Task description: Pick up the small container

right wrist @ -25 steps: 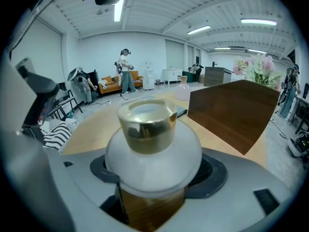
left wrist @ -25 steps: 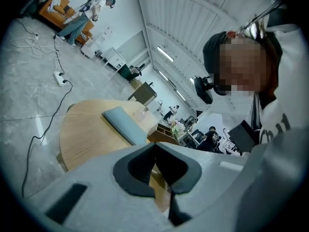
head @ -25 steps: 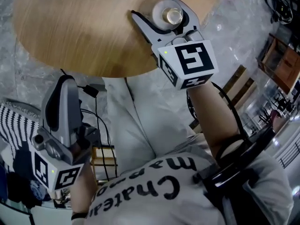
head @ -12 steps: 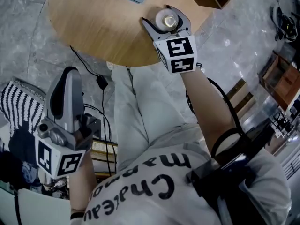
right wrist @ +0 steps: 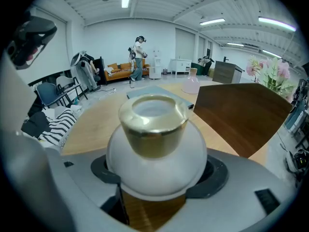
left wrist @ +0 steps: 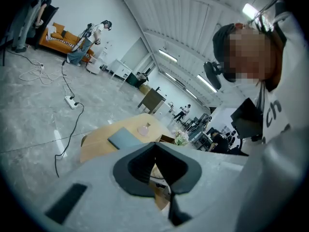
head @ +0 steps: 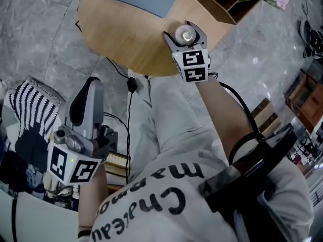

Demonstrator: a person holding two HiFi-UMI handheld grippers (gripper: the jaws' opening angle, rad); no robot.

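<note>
Two jaws of the right gripper (head: 184, 30) clasp the container (right wrist: 154, 149), a round white jar with a gold cap, at the table's (head: 126, 39) near edge. Off the table, the left gripper (head: 90, 84) hangs with jaws together, holding nothing.

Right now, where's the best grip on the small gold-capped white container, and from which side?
Grip the round white body of the small container at its widest, below the gold cap, jaws level, coming from the near edge of the table. The bulge likely seats between the jaws; the cap is narrower. The right gripper holds it so.
</note>
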